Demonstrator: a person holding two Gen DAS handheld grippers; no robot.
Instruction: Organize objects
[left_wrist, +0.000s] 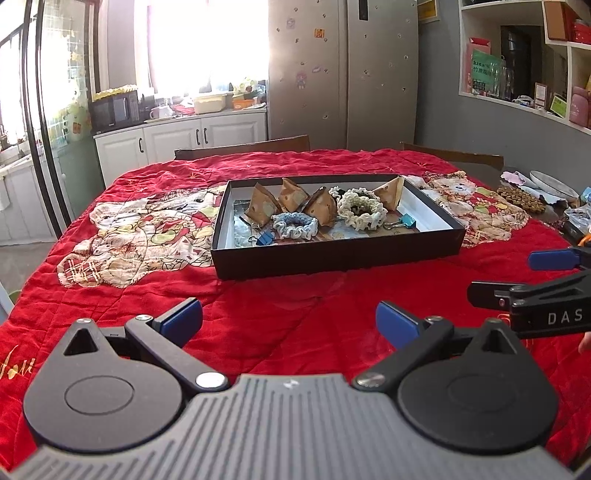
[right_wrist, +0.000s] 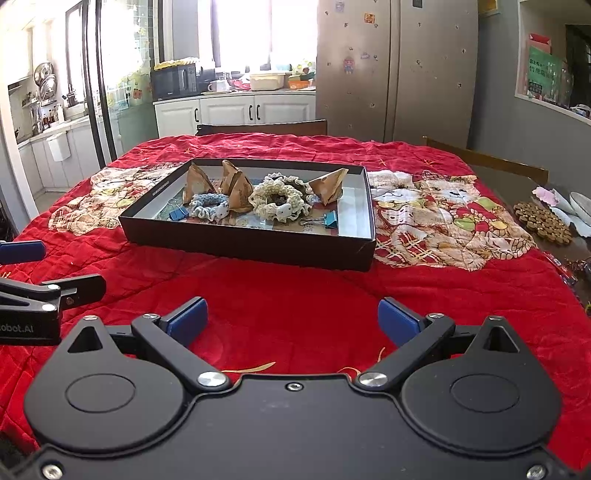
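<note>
A shallow black box (left_wrist: 332, 258) (right_wrist: 251, 245) lies on the red quilt in the middle of the table. It holds several brown paper pyramid packets (left_wrist: 263, 206) (right_wrist: 197, 182), a blue crocheted scrunchie (left_wrist: 295, 225) (right_wrist: 208, 203), a cream scrunchie (left_wrist: 360, 208) (right_wrist: 279, 199) and two blue binder clips (left_wrist: 266, 238) (right_wrist: 330, 219). My left gripper (left_wrist: 290, 321) is open and empty, above the quilt in front of the box. My right gripper (right_wrist: 293, 319) is open and empty too, beside the left one; it also shows at the right edge of the left wrist view (left_wrist: 517, 277).
The red quilt (left_wrist: 295, 295) with bear patches covers the table. A round wooden trivet (right_wrist: 541, 221), plates and clutter lie at the table's right edge. Wooden chair backs (left_wrist: 243, 146) stand at the far side. Kitchen cabinets and a fridge are behind.
</note>
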